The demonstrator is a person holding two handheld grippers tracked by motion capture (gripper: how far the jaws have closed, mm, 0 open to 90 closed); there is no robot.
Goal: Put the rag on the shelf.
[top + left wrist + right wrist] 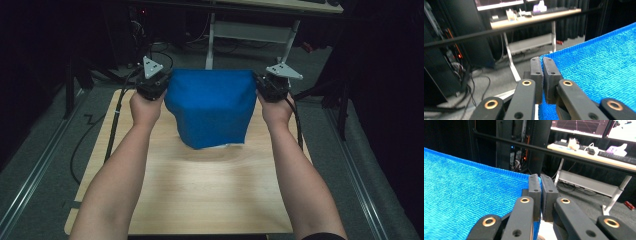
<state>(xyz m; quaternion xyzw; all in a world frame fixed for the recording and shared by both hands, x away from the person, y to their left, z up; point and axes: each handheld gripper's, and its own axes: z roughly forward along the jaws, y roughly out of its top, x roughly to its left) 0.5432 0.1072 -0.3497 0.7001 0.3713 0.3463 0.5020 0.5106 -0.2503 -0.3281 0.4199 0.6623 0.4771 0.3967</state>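
Note:
A blue cloth (210,105) hangs stretched in the air over the far half of the wooden table (200,195). Its lower edge droops to the tabletop. My left gripper (162,84) is shut on the cloth's upper left corner, and in the left gripper view the jaws pinch the blue cloth (599,70) at its corner beside my left gripper (542,62). My right gripper (261,85) is shut on the upper right corner. In the right gripper view the blue cloth (466,195) spreads to the left of my right gripper (540,180).
A desk (260,15) with white legs stands beyond the table, with a keyboard and small items on the desk (604,157). Cables (90,135) trail on the grey floor at the left. Dark curtains surround the area.

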